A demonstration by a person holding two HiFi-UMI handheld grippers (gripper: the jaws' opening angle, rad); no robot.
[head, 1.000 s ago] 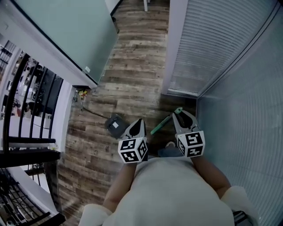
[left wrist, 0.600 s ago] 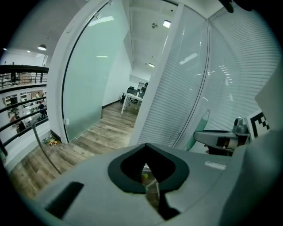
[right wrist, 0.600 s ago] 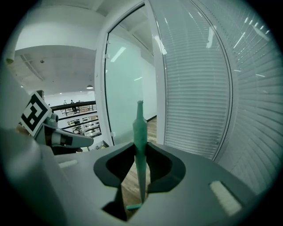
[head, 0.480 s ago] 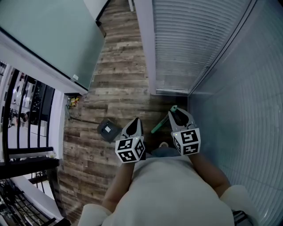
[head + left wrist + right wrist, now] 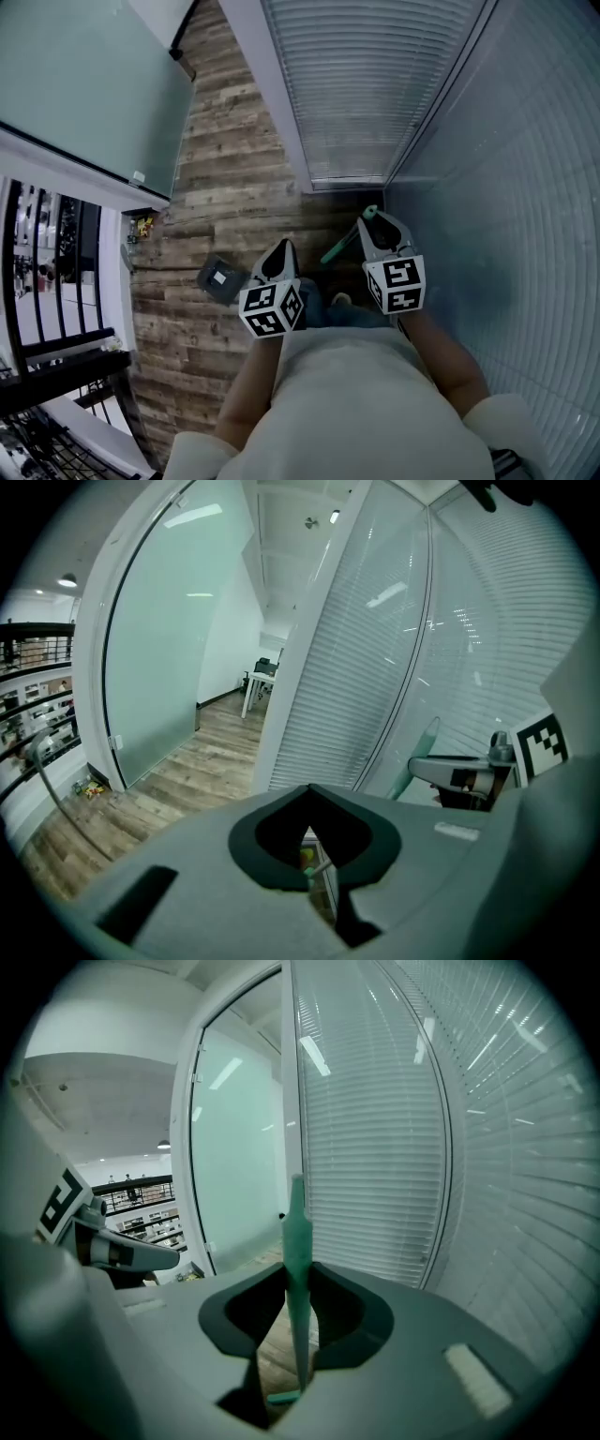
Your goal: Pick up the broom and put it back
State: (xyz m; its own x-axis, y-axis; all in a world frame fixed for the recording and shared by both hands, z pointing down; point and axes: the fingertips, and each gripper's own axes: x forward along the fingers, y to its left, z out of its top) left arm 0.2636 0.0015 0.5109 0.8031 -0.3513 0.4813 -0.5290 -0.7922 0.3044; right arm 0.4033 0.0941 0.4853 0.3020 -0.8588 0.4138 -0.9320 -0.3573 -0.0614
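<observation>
- Head view: the broom (image 5: 337, 249) was seen as a green handle held at the right gripper (image 5: 373, 225), above the wooden floor (image 5: 234, 178) in the corner where the blinds (image 5: 375, 84) met the glass wall (image 5: 525, 187) on the right.
- The right jaws were clenched on the handle. In the right gripper view it ran straight up through them (image 5: 297, 1269).
- The left gripper (image 5: 279, 255) was held beside it with its jaws pressed together, and nothing was seen between them.
- The grip looked to be taken close to the handle's tapered top, so most of the broom's length hung below a single pinch. The handle could be expected to pivot or slide in the jaws if it was swung.
- The low end ran back toward the person's feet, where it might be caught on a shoe or dragged on the floor. The brush head was hidden under the body.
- The corner was narrow, so the blinds or the glass could be struck by the broom if it was turned carelessly.
- A dark box (image 5: 220, 278) lay on the floor to the left, well apart from the broom.
- The long axis stood near upright. The tip pointed up and slightly far-right, and the lower part slanted near-left.
</observation>
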